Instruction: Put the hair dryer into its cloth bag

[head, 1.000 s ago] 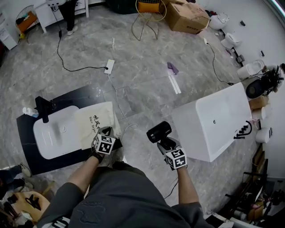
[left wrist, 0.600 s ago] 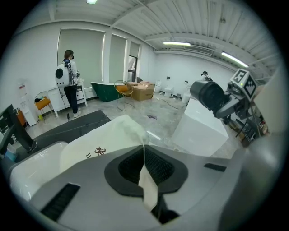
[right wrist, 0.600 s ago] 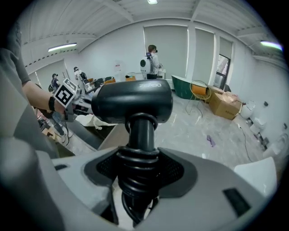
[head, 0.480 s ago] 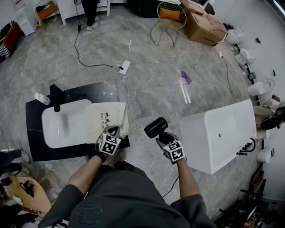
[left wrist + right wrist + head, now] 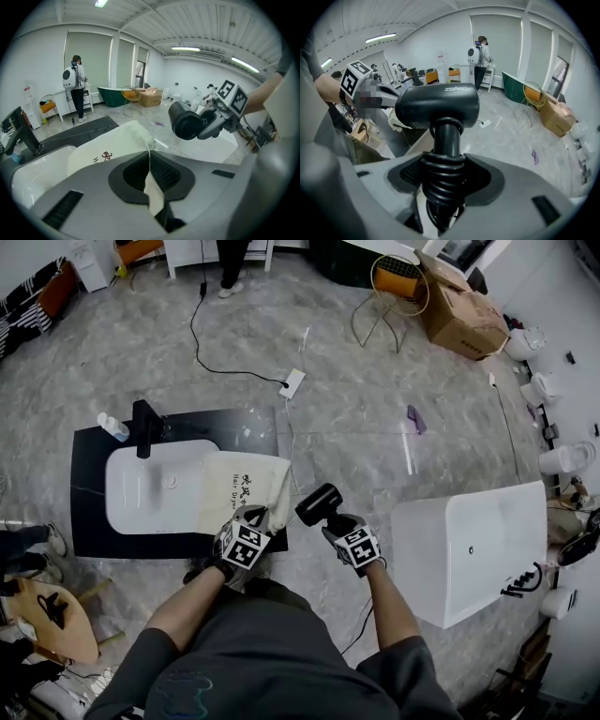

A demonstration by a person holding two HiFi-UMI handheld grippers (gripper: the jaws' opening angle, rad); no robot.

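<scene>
Veined grey stone floor (image 5: 356, 409), black tabletop (image 5: 89, 486) at 9 o'clock. Left hand-held gripper (image 5: 257, 516) pinches cream cloth bag (image 5: 239, 495); right hand-held gripper (image 5: 336, 522) clamps black hair dryer (image 5: 318, 503).

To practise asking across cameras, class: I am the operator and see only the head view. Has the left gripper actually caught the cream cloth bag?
Observer: Yes; the left gripper view shows the left gripper shut on a thin fold of the cream cloth bag.
Operator: Where does the right gripper hold the black plastic hair dryer?
Observer: Its jaws clamp the handle, over the black coils ringing it.
</scene>
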